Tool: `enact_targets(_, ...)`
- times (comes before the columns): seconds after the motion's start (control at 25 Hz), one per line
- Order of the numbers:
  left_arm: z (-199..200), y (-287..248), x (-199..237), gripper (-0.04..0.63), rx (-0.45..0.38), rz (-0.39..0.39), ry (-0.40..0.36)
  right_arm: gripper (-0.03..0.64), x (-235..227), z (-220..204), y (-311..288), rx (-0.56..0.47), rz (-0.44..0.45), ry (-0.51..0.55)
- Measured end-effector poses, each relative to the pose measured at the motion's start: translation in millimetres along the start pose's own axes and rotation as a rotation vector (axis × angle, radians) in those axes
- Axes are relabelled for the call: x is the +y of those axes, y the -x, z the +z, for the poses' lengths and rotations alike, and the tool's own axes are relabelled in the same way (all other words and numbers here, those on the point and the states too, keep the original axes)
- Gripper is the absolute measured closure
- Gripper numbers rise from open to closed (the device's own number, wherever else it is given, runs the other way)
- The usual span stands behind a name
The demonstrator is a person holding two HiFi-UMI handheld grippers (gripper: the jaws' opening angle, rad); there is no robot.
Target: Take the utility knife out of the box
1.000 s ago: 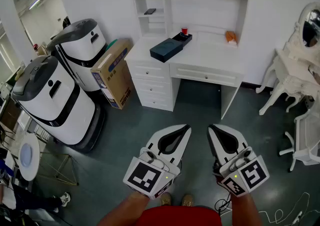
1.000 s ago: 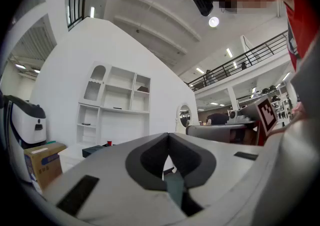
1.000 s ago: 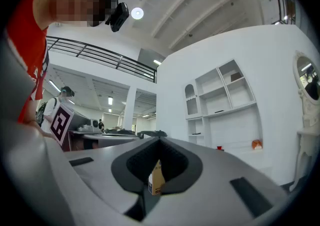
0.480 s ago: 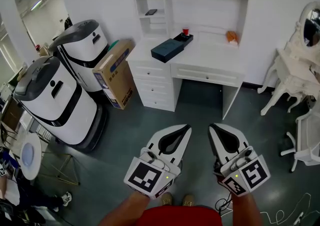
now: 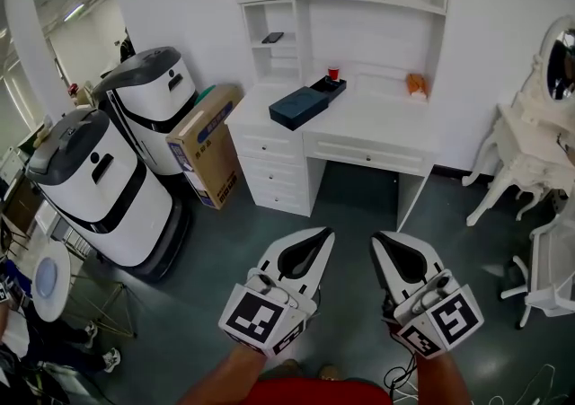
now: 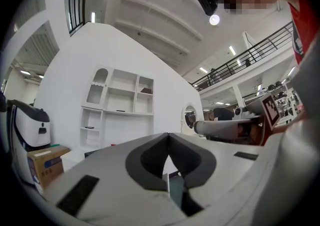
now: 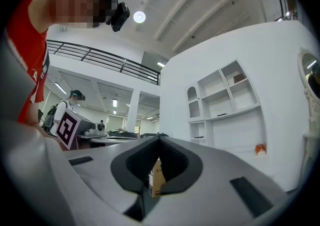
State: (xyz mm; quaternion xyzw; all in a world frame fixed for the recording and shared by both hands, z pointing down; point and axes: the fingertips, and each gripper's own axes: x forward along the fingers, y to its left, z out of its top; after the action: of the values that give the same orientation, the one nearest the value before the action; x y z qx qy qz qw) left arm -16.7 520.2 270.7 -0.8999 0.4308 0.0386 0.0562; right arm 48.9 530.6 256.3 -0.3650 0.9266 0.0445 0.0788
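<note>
A dark blue box (image 5: 298,107) lies on the white desk (image 5: 377,120) across the room, with a black tray (image 5: 327,86) just behind it. No utility knife shows in any view. My left gripper (image 5: 325,234) and right gripper (image 5: 377,238) are held side by side over the grey floor, far short of the desk. Both point toward the desk, shut and empty. In the left gripper view the left gripper (image 6: 168,135) has its jaw tips meeting in front of the desk's shelves. In the right gripper view the right gripper (image 7: 160,137) also has its tips together.
Two white-and-black machines (image 5: 99,183) (image 5: 154,93) and a leaning cardboard box (image 5: 205,141) stand left of the desk. A white vanity table (image 5: 530,138) and chair (image 5: 550,270) stand at the right. A red cup (image 5: 333,74) and an orange object (image 5: 414,83) sit on the desk.
The view has shifted slightly, so the desk sits a bit lower in frame. Both grippers have drifted a little with it and stayed shut, side by side.
</note>
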Motion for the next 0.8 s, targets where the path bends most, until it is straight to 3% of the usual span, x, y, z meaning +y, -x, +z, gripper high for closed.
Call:
enact_targets(0.4,-12,-56,34,0.572,-0.003,0.032,-0.004,0.620,-60,-13,-29,0.007,0.007,0.003)
enact_targets(0.8,-29,-135,138,0.572,0.020,0.007,0.001,0.619,-134,-33,-142,0.027,-0.009,0.027)
